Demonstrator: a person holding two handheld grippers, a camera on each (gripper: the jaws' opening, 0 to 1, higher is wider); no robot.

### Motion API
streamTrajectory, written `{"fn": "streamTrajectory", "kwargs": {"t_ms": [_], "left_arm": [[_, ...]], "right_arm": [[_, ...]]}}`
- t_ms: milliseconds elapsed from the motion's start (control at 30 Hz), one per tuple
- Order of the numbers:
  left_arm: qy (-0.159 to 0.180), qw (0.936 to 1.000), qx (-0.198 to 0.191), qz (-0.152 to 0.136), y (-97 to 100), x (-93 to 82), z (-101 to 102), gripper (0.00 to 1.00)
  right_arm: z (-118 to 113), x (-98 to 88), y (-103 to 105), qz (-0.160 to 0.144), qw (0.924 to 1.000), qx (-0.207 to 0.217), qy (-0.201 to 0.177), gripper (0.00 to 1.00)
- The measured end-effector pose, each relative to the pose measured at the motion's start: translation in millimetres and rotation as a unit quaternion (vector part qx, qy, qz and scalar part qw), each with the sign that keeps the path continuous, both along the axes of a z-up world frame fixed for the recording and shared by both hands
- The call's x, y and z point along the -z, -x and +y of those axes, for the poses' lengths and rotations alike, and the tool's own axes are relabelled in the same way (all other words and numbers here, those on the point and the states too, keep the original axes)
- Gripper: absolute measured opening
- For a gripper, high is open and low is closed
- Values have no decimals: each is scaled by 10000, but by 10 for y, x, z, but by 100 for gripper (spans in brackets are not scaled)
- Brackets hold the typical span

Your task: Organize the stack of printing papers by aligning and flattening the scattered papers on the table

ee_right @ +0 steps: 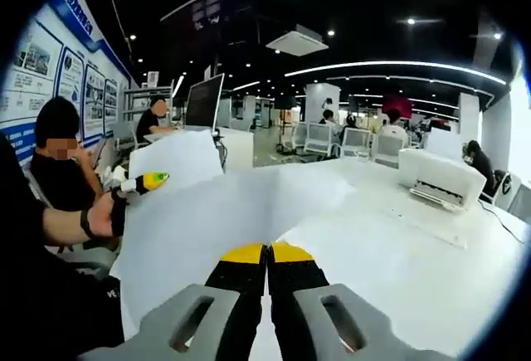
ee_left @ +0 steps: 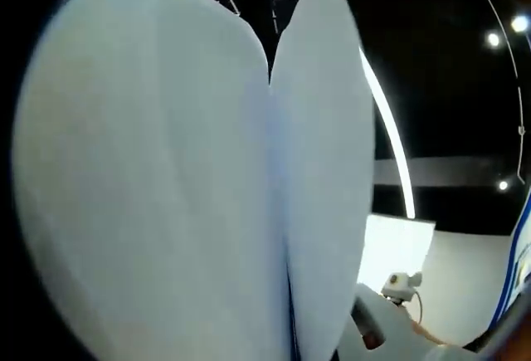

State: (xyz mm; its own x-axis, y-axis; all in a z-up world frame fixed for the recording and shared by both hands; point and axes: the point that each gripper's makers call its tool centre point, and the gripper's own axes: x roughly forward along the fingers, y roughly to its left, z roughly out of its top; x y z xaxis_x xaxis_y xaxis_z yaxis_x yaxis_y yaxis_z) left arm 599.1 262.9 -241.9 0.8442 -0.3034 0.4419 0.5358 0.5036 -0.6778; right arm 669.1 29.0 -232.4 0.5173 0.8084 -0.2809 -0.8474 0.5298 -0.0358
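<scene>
In the left gripper view, smooth white printing papers [ee_left: 166, 178] stood very close and hid the jaws, so I cannot tell their state. In the right gripper view, the right gripper [ee_right: 267, 255] had yellow-tipped jaws together on the sheets, held above the white worktop [ee_right: 398, 253]. A white printer [ee_right: 440, 178] stood far right.

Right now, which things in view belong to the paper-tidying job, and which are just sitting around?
Part of the job:
- paper sheets, held up off the white table
- right tongs, jaws closed on the sheets' near edge
- left tongs, at the sheets' far corner

Just sitting around:
- white printer
- monitor
- wall posters
</scene>
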Motion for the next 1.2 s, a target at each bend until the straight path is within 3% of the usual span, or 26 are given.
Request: {"fn": "streamTrajectory", "kwargs": {"t_ms": [267,667,900,1200], "left_arm": [[9,10000,20,4,-1,2,-3,7],[26,10000,44,11,-5,8,0,7],[15,10000,54,15,-10,9,-3,7],[26,10000,56,6,-10,8,0,7]], "right_arm": [[19,20,-168,-115,9999,115,58,0],[-23,106,-523,13,9996,265,-88,0],[16,91,-577,26,9992,317,-236,0],[221,-16,-494,-125,9990,31,-423,0]]}}
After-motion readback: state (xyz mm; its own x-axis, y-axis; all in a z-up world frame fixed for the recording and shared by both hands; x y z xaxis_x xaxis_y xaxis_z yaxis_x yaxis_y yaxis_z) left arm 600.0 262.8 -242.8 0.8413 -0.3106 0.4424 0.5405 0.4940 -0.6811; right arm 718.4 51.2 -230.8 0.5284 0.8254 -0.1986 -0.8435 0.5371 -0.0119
